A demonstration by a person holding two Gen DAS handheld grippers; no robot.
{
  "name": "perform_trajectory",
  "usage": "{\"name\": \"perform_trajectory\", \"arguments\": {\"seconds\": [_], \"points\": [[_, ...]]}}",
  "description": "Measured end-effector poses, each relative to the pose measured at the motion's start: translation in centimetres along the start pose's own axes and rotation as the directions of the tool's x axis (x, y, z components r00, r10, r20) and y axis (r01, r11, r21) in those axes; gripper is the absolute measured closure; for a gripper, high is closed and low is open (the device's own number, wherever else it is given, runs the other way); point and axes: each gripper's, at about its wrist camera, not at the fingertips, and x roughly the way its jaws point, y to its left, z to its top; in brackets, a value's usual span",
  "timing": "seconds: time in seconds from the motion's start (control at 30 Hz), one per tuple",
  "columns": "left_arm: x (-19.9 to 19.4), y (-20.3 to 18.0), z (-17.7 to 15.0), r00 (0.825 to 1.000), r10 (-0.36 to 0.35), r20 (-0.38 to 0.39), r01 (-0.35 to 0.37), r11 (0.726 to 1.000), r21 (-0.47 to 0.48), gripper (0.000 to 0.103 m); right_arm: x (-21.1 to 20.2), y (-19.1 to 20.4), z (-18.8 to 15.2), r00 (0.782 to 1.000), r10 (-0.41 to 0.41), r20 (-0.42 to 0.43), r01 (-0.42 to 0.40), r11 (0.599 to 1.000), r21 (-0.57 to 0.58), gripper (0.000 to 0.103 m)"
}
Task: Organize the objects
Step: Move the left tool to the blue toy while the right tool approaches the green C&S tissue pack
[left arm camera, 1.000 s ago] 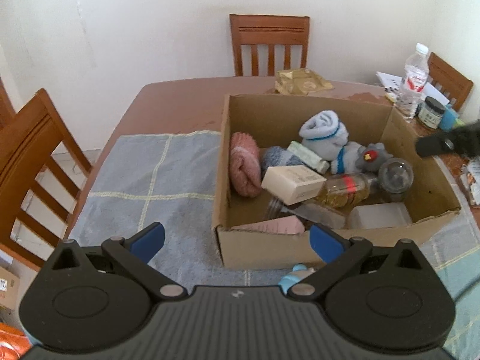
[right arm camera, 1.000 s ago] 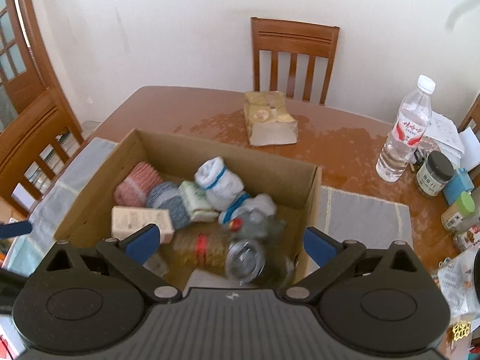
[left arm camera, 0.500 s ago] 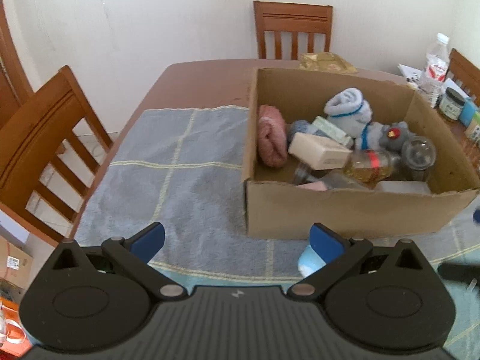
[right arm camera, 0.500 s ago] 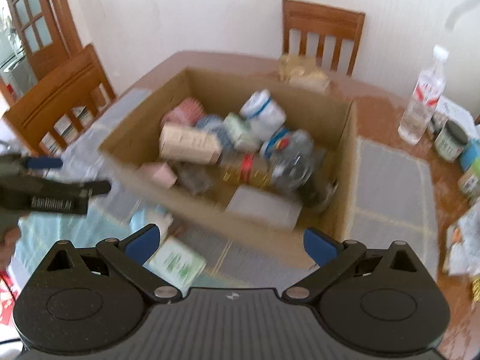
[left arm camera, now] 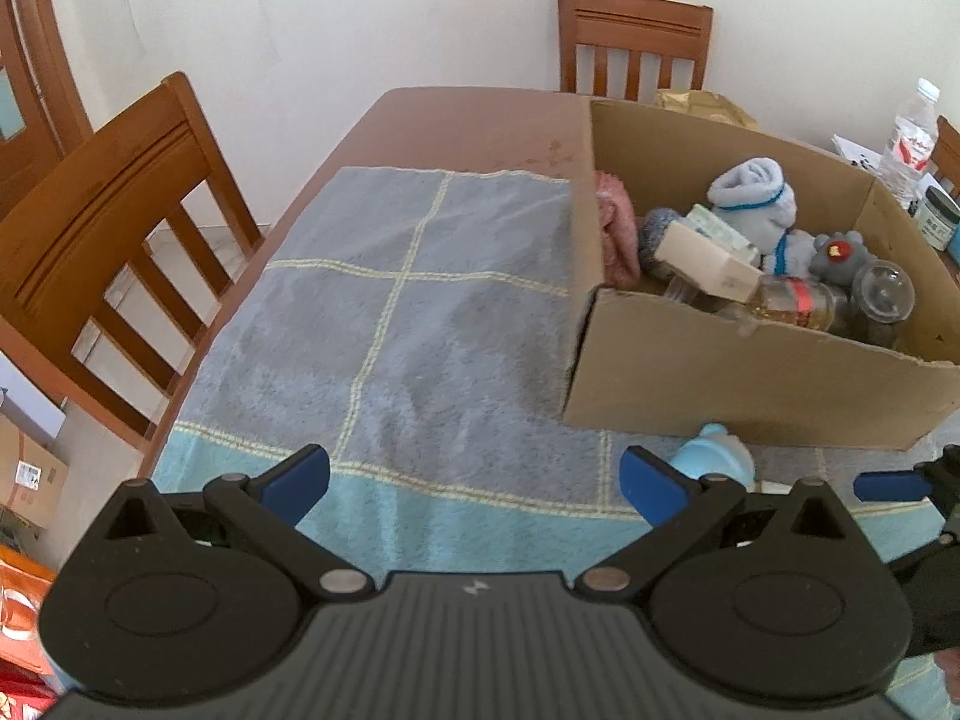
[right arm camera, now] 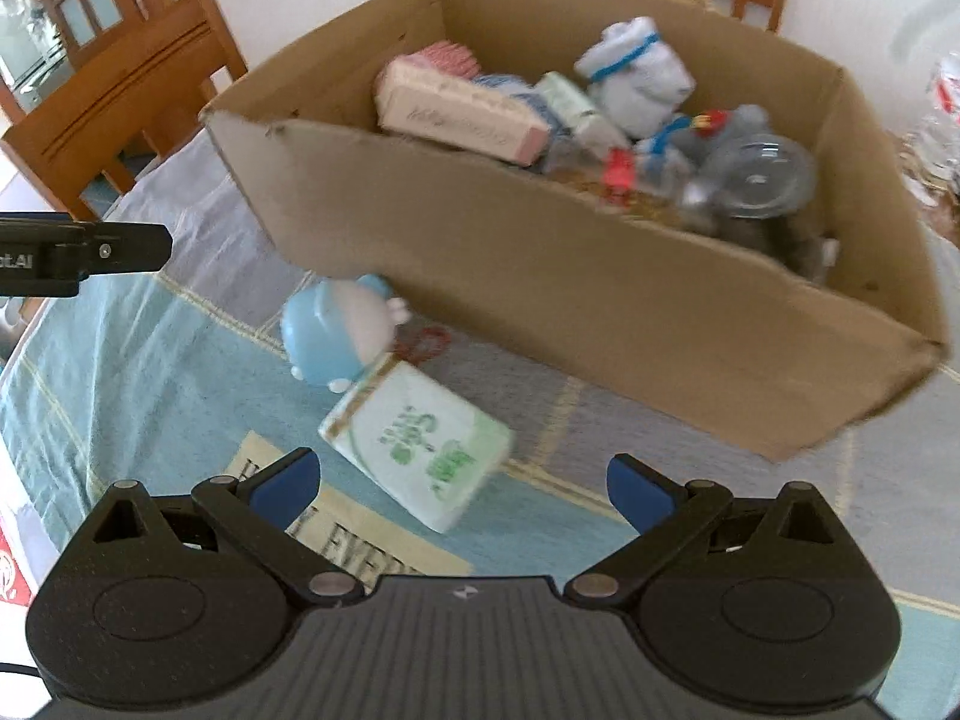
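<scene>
Both tongs spread wide w/ nothing in them. Right tongs [right arm camera: 462,477] hover just over the tissue pack [right arm camera: 417,441], which lies flat on the cloth [left arm camera: 384,324] in front of the box [right arm camera: 570,276], touching the blue toy [right arm camera: 336,330]. Left tongs [left arm camera: 474,477] sit off to the side over bare cloth. Imo the pack's light & squishy w/ a slick wrapper, so pinch across the short sides, mid-body. Toy looks like hard smooth plastic, round, prob slips, so grab it at the widest part
</scene>
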Motion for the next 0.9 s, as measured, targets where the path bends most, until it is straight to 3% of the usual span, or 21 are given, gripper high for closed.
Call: {"name": "perform_trajectory", "arguments": {"seconds": [0.27,0.43,0.9], "points": [[0.4,0.3,0.0,1.0,-0.012,-0.009,0.012,1.0,-0.008,0.001,2.6,1.6,1.3,1.0,-0.026,0.01,0.026,0.999,0.023,0.0],[0.6,-0.3,0.0,0.999,-0.036,-0.016,0.036,0.999,0.007,0.001,3.0,1.7,1.2,0.996,-0.085,0.022,0.085,0.996,0.015,0.0],[1.6,-4.3,0.2,0.984,-0.173,-0.039,0.177,0.978,0.112,0.001,1.6,-3.2,-0.9,0.981,-0.194,-0.006,0.193,0.975,0.108,0.0]]}}
